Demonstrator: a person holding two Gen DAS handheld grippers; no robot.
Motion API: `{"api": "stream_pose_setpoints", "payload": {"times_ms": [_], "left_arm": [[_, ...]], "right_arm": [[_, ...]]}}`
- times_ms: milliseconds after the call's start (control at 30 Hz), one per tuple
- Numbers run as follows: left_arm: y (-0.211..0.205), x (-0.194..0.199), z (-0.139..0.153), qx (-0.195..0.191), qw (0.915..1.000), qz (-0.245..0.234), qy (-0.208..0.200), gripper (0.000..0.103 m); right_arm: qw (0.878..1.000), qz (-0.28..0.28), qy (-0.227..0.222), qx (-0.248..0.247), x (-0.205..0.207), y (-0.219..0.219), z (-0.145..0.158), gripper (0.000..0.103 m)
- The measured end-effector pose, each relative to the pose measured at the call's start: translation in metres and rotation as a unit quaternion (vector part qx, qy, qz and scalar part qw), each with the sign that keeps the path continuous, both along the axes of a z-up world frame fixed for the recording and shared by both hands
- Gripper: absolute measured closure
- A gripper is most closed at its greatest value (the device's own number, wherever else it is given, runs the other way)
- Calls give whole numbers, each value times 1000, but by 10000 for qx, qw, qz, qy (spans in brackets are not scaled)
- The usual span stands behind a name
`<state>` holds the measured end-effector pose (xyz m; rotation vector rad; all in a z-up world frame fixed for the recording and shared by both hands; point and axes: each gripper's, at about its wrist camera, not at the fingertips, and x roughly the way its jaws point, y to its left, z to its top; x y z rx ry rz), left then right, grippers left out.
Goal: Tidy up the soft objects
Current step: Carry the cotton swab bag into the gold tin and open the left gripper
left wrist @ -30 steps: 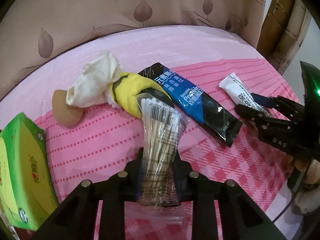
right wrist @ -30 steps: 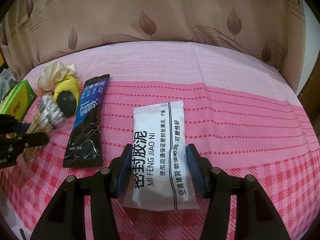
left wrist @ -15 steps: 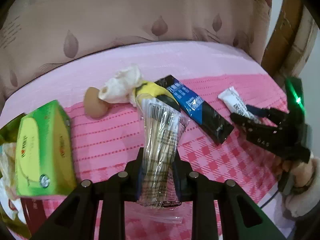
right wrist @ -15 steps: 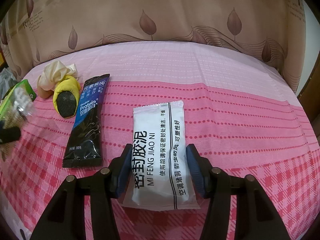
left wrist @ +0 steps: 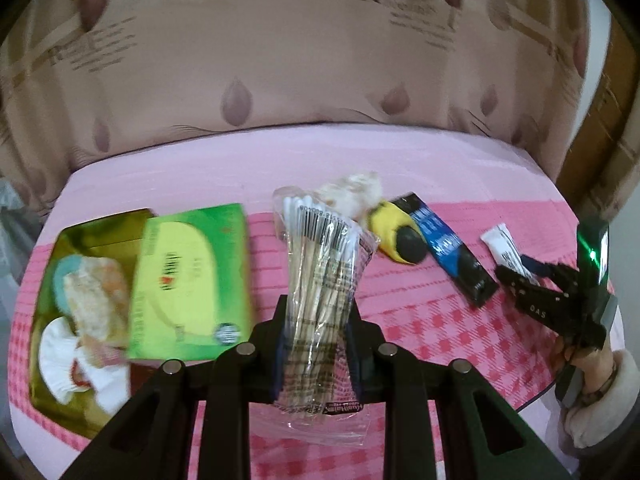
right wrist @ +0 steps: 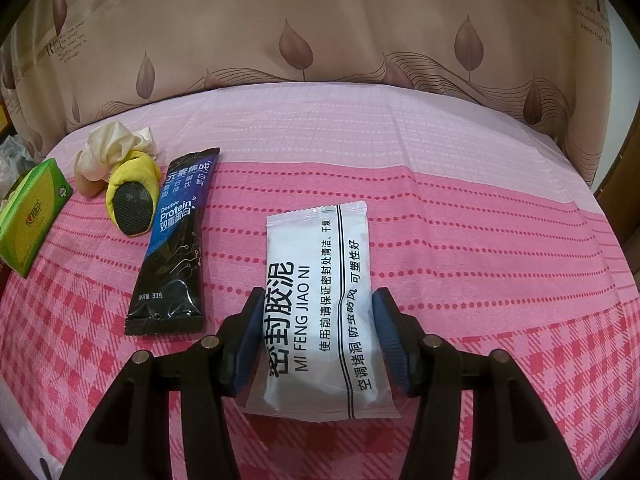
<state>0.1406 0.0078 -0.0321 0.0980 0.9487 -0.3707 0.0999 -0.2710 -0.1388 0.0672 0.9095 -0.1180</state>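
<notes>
My left gripper (left wrist: 318,308) is shut on a clear bag of cotton swabs (left wrist: 320,256), held upright above the pink checked cloth (left wrist: 420,320). In the right wrist view my right gripper (right wrist: 319,300) is low on the cloth, its blue pads (right wrist: 250,332) pressing both sides of a white packet with black lettering (right wrist: 316,248) that lies flat. The left wrist view shows that right gripper (left wrist: 520,268) at the far right with the white packet (left wrist: 498,242) between its fingers, held by a person's hand (left wrist: 592,364).
A green tissue box (left wrist: 188,280) and a gold tray (left wrist: 100,224) of soft items are at the left. A black-and-blue protein sachet (right wrist: 172,240), a yellow-and-black pad (right wrist: 130,196), a cream cloth (right wrist: 108,148) and a tan sponge (right wrist: 86,188) lie left of the packet. A curtain hangs behind.
My left gripper has risen and swung left with the swab bag, bringing the green box and gold tray into view. The right gripper and its packet have not moved.
</notes>
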Motion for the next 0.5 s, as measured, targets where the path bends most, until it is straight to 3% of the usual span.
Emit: {"api": "stream_pose_setpoints", "payload": {"times_ms": [267,500], "left_arm": [[65,7,27,116,9975,651,-248,79],[121,20,28,342,9924,1155,-256,79]], "right_arm": [[10000,-1,-1,-4,0,0,0,51],[10000,-2,-1,-6,0,0,0,51]]}}
